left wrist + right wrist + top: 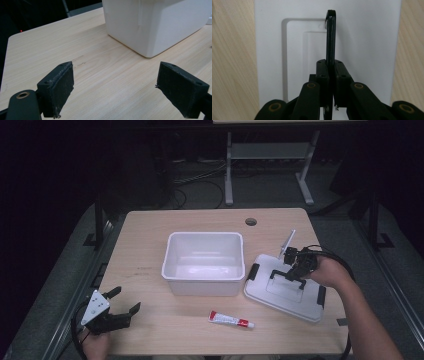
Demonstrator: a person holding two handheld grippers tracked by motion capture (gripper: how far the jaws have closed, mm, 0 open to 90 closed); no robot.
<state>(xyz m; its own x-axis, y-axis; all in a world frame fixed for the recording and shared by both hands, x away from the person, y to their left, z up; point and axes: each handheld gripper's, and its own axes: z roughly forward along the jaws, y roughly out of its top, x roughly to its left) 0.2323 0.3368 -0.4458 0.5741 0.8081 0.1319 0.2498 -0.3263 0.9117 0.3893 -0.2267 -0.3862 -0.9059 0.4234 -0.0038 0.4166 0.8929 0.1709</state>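
The right gripper (331,75) pinches the black handle (331,37) of a white lid (367,50), its 2 jaws pressed flat against the raised bar from either side. In the high view the lid (272,292) lies on the wooden table (150,230), just right of an open white bin (204,262), the right gripper (296,270) over its middle. A red-and-white tube (231,320) rests in front of the bin, apart from both. At the near left corner the left gripper (122,302) sits with jaws spread wide, nothing between them, pointing toward the bin (155,25)
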